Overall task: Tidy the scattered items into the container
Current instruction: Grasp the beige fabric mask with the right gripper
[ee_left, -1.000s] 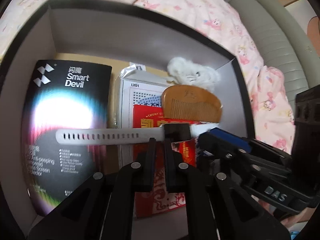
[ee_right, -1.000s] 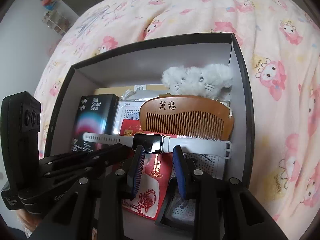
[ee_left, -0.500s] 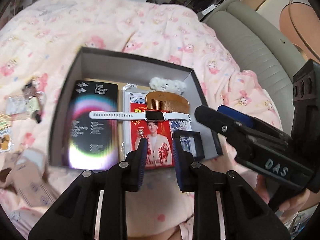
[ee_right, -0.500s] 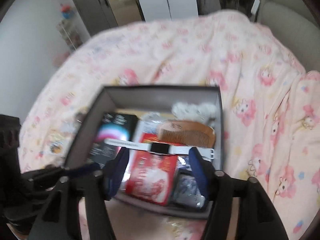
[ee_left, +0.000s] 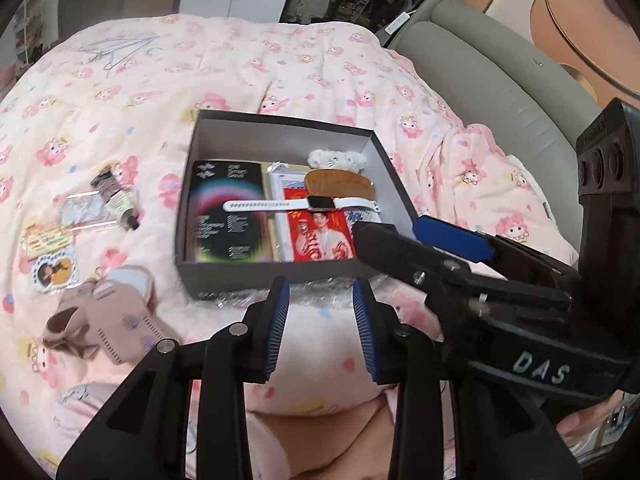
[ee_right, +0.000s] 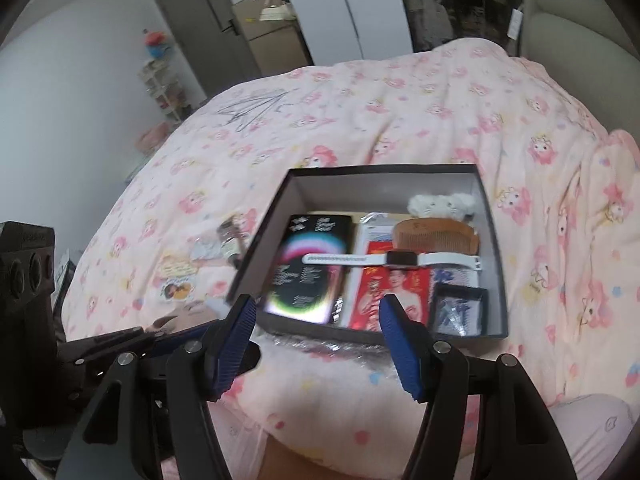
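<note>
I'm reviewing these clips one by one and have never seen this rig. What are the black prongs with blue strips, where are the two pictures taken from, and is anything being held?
There is no robot: a person holds a two-fingered gripper in each hand, and a camera on each looks along its fingers. The left gripper fills one picture's foreground, the right gripper the other's; each also shows beside the other. The left jaws are opening, the right stand wide, and nothing is between either pair. On the pink quilt sits a box holding a watch, a comb, a fluffy toy and flat packets. Small tubes, stickers and a brown cloth lie loose beside it.
</note>
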Demonstrator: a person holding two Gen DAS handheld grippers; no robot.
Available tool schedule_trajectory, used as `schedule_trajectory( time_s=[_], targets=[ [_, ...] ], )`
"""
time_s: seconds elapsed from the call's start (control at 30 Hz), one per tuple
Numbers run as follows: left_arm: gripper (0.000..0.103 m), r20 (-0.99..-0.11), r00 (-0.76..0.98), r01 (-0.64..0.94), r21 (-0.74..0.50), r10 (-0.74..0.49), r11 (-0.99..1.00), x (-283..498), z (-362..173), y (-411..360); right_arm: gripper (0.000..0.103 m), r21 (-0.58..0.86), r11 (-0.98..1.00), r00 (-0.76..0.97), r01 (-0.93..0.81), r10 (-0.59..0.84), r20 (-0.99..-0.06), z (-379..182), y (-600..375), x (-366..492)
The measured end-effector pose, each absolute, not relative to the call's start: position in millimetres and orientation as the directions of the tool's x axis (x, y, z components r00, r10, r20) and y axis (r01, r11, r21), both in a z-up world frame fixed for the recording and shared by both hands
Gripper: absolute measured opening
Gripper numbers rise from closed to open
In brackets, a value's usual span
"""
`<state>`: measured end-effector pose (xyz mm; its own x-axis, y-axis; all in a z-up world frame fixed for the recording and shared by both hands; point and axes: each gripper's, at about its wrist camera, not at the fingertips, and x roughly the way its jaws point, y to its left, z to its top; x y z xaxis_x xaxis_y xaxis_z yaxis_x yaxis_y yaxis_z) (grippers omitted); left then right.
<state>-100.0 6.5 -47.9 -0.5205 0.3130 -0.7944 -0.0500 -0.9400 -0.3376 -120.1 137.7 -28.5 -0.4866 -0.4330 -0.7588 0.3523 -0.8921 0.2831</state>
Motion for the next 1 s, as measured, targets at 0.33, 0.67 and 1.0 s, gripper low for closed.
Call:
schedule_trajectory(
  time_s=[0.33, 0.67, 1.0],
  targets=[
    [0.033, -0.83, -0.515, 0.17, -0.345, 0.215, -0.923, -50, -79, -88, 0.061, 0.336, -0.827, -0.351, 0.451, -0.51, -0.785, -62, 59, -101],
    [0.038, -0.858, -0.493, 0.381, -0.362, 0.145, -0.851, -30, -122, -188, 0.061, 0.326, -0.811, -0.248, 0.485, -0.485, -0.839, -121, -12, -102],
    [0.055, -0.885, -0.398, 0.489, -0.426, 0.24, -0.761, -59, -184, -264, 0.061, 0.405, -0.834, -0.146, 0.375, -0.485, -0.862, -179, -39, -133]
  ],
)
